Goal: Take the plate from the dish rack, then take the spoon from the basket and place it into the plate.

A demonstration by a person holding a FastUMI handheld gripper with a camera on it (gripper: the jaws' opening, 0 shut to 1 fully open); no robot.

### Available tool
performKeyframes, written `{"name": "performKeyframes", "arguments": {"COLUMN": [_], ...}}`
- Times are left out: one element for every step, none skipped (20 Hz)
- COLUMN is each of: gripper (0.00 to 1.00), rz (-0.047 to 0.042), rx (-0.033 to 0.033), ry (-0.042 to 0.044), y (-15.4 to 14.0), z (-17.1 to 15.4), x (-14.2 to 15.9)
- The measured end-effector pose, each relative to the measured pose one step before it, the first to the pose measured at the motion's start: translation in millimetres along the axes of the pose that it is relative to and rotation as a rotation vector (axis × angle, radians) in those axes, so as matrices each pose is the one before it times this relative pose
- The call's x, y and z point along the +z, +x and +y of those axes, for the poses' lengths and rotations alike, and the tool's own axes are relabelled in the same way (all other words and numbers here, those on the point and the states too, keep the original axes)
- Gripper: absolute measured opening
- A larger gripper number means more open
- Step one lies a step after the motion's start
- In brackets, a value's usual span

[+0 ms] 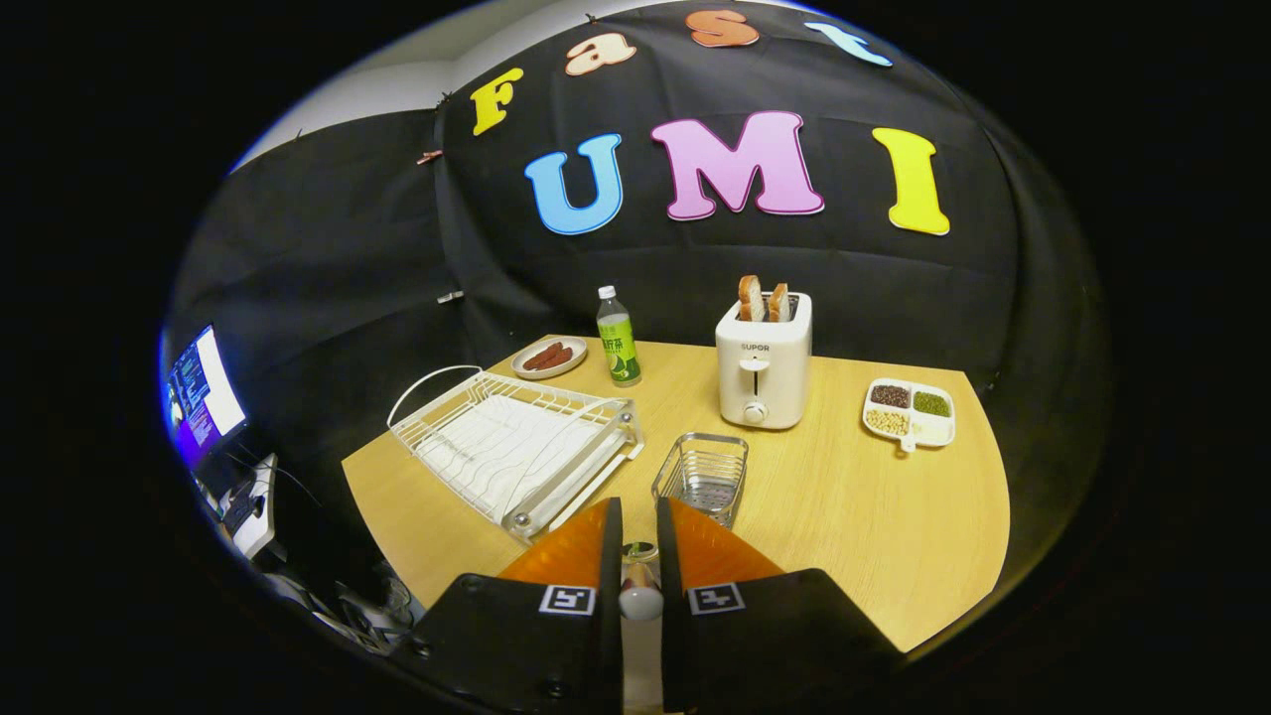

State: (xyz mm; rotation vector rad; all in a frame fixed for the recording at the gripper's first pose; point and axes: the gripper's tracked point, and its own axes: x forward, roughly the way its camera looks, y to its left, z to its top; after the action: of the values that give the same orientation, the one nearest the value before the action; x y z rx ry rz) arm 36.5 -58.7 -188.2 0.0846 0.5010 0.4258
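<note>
Ahead, one empty dish rack [516, 449], one basket [701, 477]; the tool [633, 536] pinches one spoon [640, 586].

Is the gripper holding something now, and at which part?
Yes. The gripper is shut on the spoon: both fingers press on its handle, whose rounded end points back toward the camera. The bowl end is hidden between the fingers.

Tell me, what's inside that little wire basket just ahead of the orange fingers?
The wire basket looks empty: only its mesh floor shows. Its near corner is covered by the orange fingers. The gripper is nearly closed around a slim pale handle, perhaps the spoon.
</note>
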Motion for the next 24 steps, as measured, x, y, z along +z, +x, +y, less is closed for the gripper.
{"name": "performKeyframes", "arguments": {"gripper": [0.19,0.19,0.19,0.19,0.19,0.19,0.19,0.19,0.19,0.19,0.19,0.19,0.2,0.2,0.2,0.2,0.21,0.21,0.21,0.21,0.22,0.23,0.25,0.39], "rz": [0.01546,0.01404,0.01738,0.01525,0.01297,0.00787,0.00452,0.00837,0.01141,-0.00682,-0.00307,0.00716,0.01168,0.01559,0.01951,0.02334,0.01142,0.00115,0.00025,0.00169,0.0021,-0.0013,-0.00449,0.00186], "rx": [-0.00286,-0.00047,0.00377,0.00391,0.00392,0.00216,0.00129,0.0053,0.00857,0.01113,0.00757,0.00606,0.00518,0.0045,0.0019,0.00221,0.00075,-0.00021,-0.00221,-0.00662,-0.0005,-0.01197,0.00872,0.00441], "ry": [-0.01267,-0.00744,-0.00087,0.00406,0.00601,0.00364,0.00079,-0.00213,-0.00546,-0.01013,-0.01327,-0.0108,-0.00973,-0.00814,-0.00534,-0.00197,0.00324,0.00617,0.00523,0.00351,0.00527,0.00341,0.01066,0.01249], "y": [0.21,1.54,2.97,2.68,2.85,2.5,2.88,3.17,3.1,2.18,1.67,0.89,0.47,-2.8,2.12,-1.0,0.53,-0.74,-0.62,-0.8,0.37,0.48,-0.42,2.05], "z": [-2.86,-2.12,-0.49,0.0,-0.2,-0.48,0.03,0.99,4.02,3.02,3.22,2.62,1.9,0.37,0.3,-0.9,0.35,-0.48,-1.18,-1.67,0.64,-2.12,0.53,1.92], "x": [-8.87,-9.23,-9.49,-7.92,-5.7,-3.92,-2.6,-2.73,-4.23,0.69,0.41,-2.75,-4.01,-4.6,-6.86,-5.8,-3.51,0.02,0.13,0.18,-1.2,1.67,0.23,-0.82]}}
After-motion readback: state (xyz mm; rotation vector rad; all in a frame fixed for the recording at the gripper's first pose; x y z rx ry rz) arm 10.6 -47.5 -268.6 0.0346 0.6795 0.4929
